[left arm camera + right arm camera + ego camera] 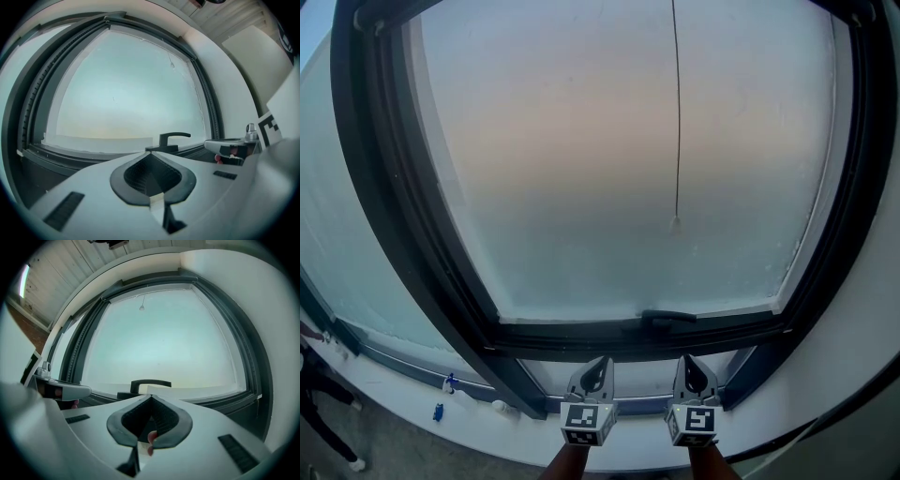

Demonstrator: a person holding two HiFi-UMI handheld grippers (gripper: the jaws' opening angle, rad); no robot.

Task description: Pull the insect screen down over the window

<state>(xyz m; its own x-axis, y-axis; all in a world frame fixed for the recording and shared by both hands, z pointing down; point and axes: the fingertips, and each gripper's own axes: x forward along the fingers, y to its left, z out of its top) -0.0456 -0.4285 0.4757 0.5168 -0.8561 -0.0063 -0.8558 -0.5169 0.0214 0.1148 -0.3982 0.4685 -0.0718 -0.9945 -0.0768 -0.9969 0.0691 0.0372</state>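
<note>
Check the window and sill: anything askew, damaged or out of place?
Nothing stands out. The dark window frame looks intact, the black lever handle lies flat along its bottom rail, and the thin dark pull cord hangs straight. The left gripper and right gripper are shut and empty, short of the frame.

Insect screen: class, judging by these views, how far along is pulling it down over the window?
Done: nothing visible; no screen edge crosses the frosted window pane, and the thin dark cord hangs free. In hand: nothing; the left gripper and right gripper sit below the dark window frame, jaws shut and empty. Left: probably grasp the cord and draw the screen down.
</note>
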